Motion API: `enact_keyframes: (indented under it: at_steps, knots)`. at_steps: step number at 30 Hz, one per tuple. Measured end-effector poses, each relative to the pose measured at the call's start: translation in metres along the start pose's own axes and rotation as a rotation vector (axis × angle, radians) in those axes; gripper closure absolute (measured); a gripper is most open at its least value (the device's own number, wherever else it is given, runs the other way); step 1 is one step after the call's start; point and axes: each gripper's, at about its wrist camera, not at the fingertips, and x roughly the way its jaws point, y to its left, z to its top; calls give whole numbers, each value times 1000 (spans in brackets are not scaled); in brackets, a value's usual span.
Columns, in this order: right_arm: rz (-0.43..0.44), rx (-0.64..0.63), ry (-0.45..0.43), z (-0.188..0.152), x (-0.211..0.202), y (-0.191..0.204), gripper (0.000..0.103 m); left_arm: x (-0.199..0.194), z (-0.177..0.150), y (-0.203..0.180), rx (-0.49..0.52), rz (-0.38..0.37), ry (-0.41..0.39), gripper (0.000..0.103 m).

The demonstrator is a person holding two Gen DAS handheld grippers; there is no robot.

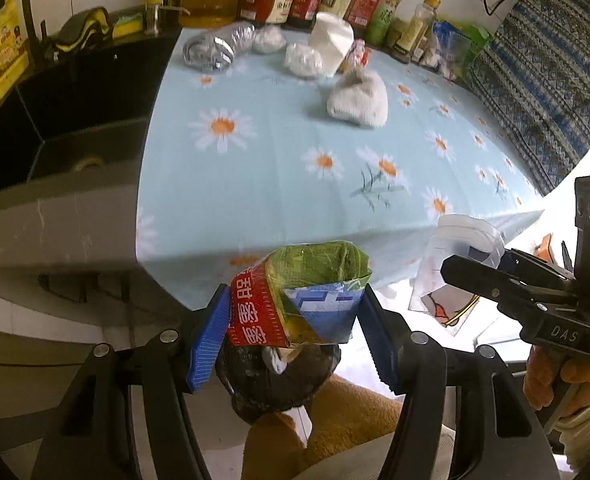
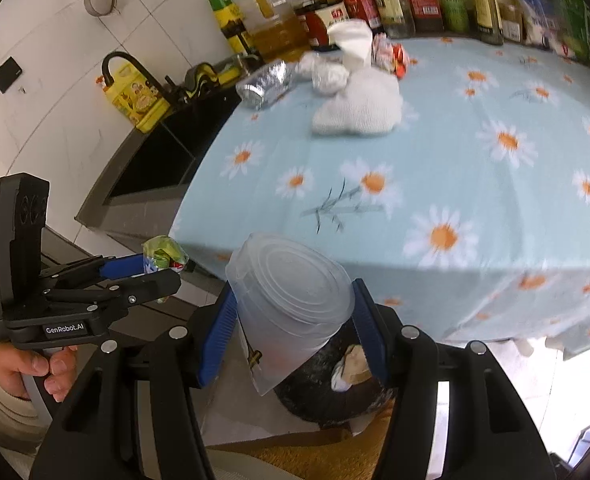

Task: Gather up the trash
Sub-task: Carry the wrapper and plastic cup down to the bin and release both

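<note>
daisy tablecloth [image 1: 295,184], gripped wrapper [image 1: 303,300], cup [image 2: 291,304]

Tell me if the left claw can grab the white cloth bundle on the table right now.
Probably not: the left claw is shut on a crumpled wrapper, off the table edge. The white cloth bundle lies unobstructed.

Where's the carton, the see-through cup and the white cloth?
Carton [image 1: 315,300]: left wrist view, its blue front.
Cup [image 2: 295,292]: right wrist view, its ringed base.
Cloth [image 2: 359,108]: right wrist view, its middle.
</note>
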Motion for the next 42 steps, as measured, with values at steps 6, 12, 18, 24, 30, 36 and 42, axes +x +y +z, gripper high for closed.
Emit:
enact_keyframes:
  at_steps: [6, 12, 18, 24, 30, 36, 42]
  knots:
    - [-10, 37, 34, -22, 12, 2, 46, 12, -21, 6, -1, -19, 50, 42]
    - [-18, 77, 79, -44, 29, -1, 46, 30, -43, 8, 1, -34, 116, 42]
    - [-27, 118, 135, -65, 50, -7, 46, 51, -58, 12, -9, -45, 178, 42]
    - [-38, 146, 182, -79, 70, -18, 46, 77, -74, 19, -18, -43, 242, 42]
    - [-45, 162, 225, -88, 92, -28, 46, 104, -88, 26, -37, -37, 301, 42]
    - [-49, 184, 262, -101, 111, -38, 46, 127, -98, 29, -53, -35, 343, 42]
    - [-46, 203, 281, -107, 124, -46, 45, 145, -103, 34, -75, -32, 372, 42]
